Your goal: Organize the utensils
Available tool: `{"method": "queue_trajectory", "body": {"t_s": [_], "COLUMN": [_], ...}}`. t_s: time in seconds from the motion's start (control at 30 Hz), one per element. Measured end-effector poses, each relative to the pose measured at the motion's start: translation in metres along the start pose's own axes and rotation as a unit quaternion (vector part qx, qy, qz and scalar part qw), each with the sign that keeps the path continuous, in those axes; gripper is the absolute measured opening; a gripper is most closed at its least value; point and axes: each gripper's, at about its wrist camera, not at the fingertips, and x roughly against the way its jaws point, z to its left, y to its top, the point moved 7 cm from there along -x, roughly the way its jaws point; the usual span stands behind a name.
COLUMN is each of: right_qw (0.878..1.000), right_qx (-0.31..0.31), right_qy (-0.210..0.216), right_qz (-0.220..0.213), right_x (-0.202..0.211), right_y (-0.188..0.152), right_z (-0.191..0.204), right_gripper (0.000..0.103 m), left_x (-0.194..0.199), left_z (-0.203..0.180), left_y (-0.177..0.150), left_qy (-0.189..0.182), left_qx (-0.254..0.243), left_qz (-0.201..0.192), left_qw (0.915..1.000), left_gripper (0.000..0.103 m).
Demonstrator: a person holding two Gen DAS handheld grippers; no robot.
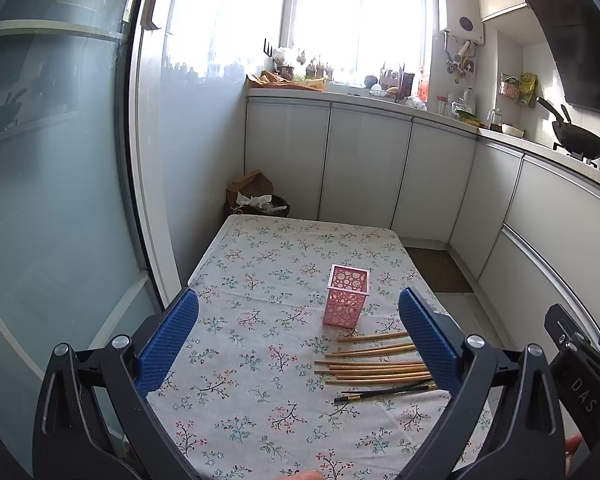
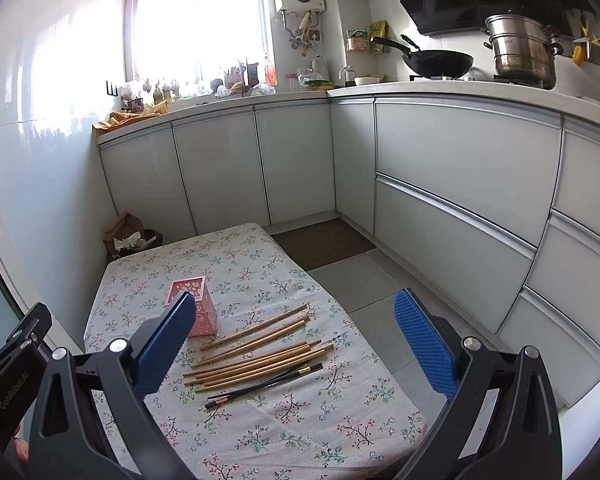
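Left gripper (image 1: 298, 336), blue-padded: jaws being held wide apart above the floral-print tablecloth (image 1: 240, 280), nothing gripped. Right gripper (image 2: 296, 344), blue-padded: jaws likewise being held spread, empty. Pink perforated square plastic utensil holder (image 1: 346, 296): being shown upright on the cloth, at 12 o'clock from the utensils and just beside them. Loose bundle of light wooden chopsticks (image 2: 256, 352): lying flat, roughly parallel. Pair of black chopsticks with gold bands (image 2: 264, 386): lying at 6 o'clock of the wooden ones, nearly touching them.
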Motion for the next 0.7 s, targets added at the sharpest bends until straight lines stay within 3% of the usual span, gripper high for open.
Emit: {"method": "queue_trajectory", "body": {"t_s": [0.37,0.47,0.57,0.67,0.7], "right_qw": [1.0,0.999,0.994,0.987,0.984], "right_qx": [-0.008,-0.05,-0.101,-0.154,-0.17], "right_qy": [-0.002,-0.015,-0.03,-0.043,-0.047], "right_qz": [0.003,-0.007,-0.006,0.017,0.029], "right_x": [-0.009,-0.016,-0.032,-0.06,-0.072], "right_y": [0.0,0.002,0.002,-0.01,-0.017], "right_z": [-0.005,-0.026,-0.057,-0.09,-0.101], "right_gripper": [0.097,0.097,0.097,0.097,0.097], "left_x": [-0.01,-0.026,-0.055,-0.094,-0.11], "left_z": [-0.008,-0.024,-0.058,-0.118,-0.142], "left_y": [-0.004,-0.001,0.001,-0.014,-0.026], "left_qy": [0.001,-0.021,-0.072,-0.15,-0.176], "left_qx": [-0.007,-0.027,-0.079,-0.183,-0.229], "left_qz": [0.011,0.026,0.058,0.134,0.168], "left_qw": [0.9999,0.9991,0.9926,0.9622,0.9426], "left_gripper": [0.096,0.096,0.096,0.096,0.096]}}
